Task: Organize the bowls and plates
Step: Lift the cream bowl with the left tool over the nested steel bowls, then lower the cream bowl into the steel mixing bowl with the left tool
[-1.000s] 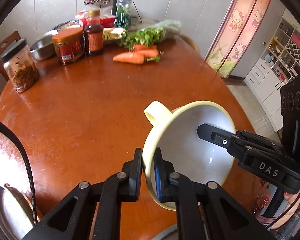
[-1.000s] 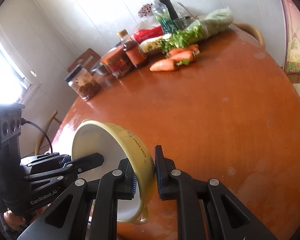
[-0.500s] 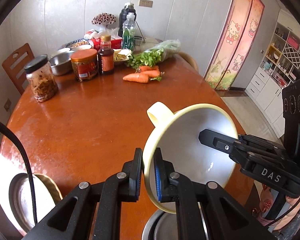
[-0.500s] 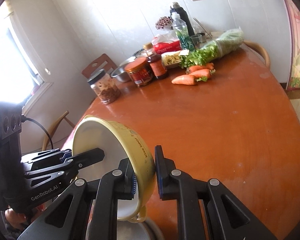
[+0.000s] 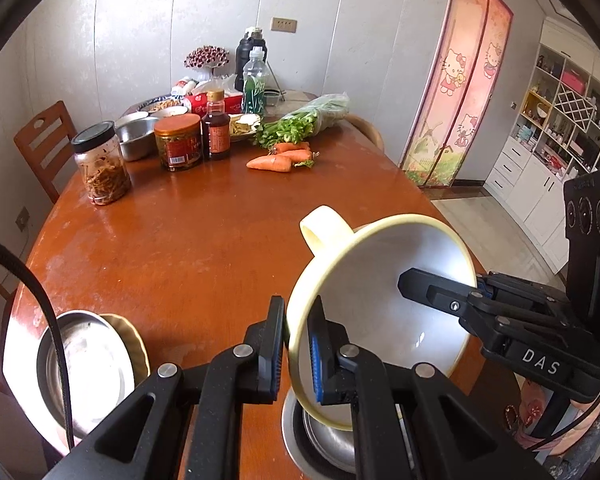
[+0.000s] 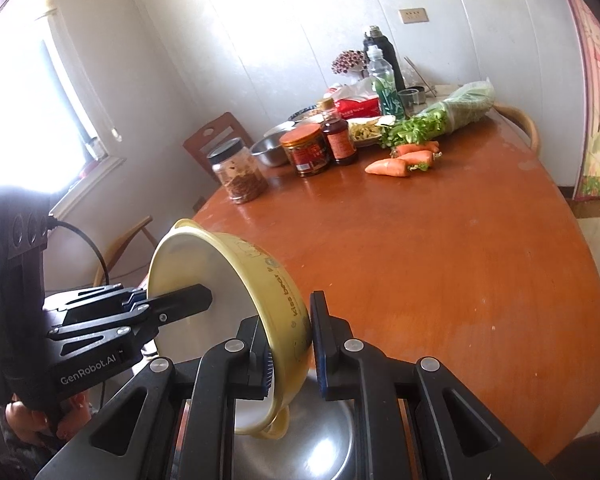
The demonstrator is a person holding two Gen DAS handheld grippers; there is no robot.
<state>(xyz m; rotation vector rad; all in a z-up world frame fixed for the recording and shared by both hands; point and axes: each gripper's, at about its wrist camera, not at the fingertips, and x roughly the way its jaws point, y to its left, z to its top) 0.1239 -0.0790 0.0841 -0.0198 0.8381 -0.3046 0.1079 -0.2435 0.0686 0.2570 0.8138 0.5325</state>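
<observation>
The yellow ceramic bowl with ear handles (image 5: 384, 312) hangs tilted above a steel bowl (image 5: 324, 444) on the brown wooden table (image 5: 180, 240); the left gripper (image 5: 296, 354) pinches its near rim; the right gripper (image 6: 288, 344) clamps the opposite rim.

Yellow bowl (image 5: 384, 304), white inside, ear-handled, tipped on edge in mid-air above steel bowl (image 5: 320, 440) at near table edge. Steel plate (image 5: 88, 368) stacked on scalloped yellowish plate (image 5: 134, 344), well left.
</observation>
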